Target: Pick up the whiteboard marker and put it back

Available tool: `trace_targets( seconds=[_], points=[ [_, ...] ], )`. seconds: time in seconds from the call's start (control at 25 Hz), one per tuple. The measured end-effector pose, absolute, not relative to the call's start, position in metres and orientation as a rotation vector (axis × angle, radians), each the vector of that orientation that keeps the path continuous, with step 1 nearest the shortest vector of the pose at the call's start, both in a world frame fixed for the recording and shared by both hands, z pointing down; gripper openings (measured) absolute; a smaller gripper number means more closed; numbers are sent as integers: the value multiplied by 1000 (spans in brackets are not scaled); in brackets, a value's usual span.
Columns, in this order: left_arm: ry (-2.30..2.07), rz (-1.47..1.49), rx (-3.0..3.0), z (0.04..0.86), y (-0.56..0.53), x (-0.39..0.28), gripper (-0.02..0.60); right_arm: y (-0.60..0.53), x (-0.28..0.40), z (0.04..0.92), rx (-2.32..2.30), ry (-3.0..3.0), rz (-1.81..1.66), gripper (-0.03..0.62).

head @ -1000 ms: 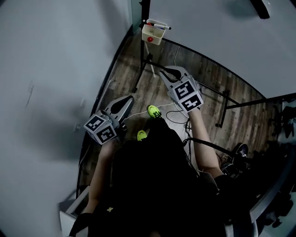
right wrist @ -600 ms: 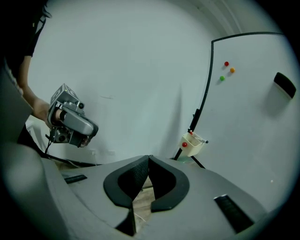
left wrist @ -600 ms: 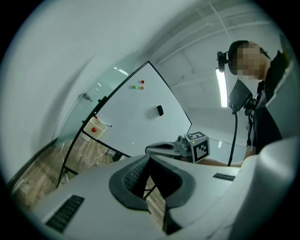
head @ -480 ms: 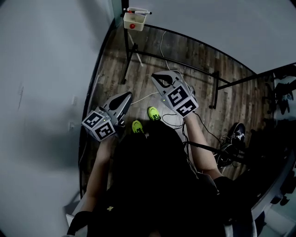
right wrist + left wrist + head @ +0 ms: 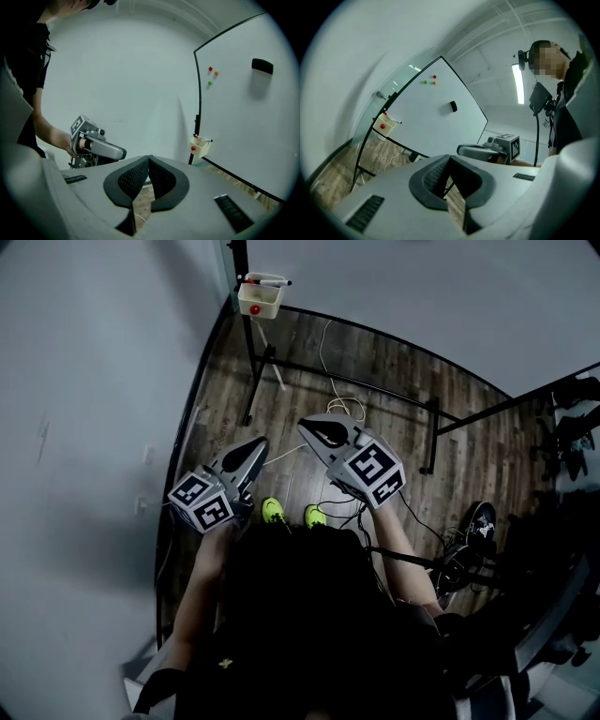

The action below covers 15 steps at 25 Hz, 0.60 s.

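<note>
Right claw (image 5: pixel 149 159) is sitting clenched, pad tips touching, nothing between them (its jaws have just been closing on empty air). Left claw (image 5: pixel 450 158) is also showing its tips meeting with nothing gripped; only a strip of floor is showing through the gap behind the tips. Both claws are hanging in front of the person over the wood floor (image 5: pixel 375 371), side by side but apart, touching nothing. The right one is tilting a little downward and the left one is pointing about level.

Marker (image 5: pixel 269 281) is lying across the top of a small cream box (image 5: pixel 259 304), which is sitting at the lower corner of the whiteboard (image 5: pixel 248 117) frame, well apart from both claws. The marker is showing red at one end, and the box is carrying a red dot on its front.

A black eraser (image 5: pixel 262 66) is sticking to the board, and three small magnets (image 5: pixel 210 69) (red, orange, green) are sitting near its upper edge. Neon-yellow shoes (image 5: pixel 273 510) are showing on the floor just below the claws in the head view. A white cable (image 5: pixel 347 409) is lying near the board's stand.
</note>
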<state>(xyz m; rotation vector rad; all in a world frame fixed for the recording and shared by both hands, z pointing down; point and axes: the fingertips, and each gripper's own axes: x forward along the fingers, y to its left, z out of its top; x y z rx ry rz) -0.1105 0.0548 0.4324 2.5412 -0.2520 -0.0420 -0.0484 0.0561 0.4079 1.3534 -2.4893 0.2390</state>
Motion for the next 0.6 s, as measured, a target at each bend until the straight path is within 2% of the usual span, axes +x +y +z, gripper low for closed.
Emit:
trace_targets(
  seconds=[0.6],
  points=[
    [-292,-30,2594,419,94,-56,12,93,-18,383,1325,-2613,112,17]
  ],
)
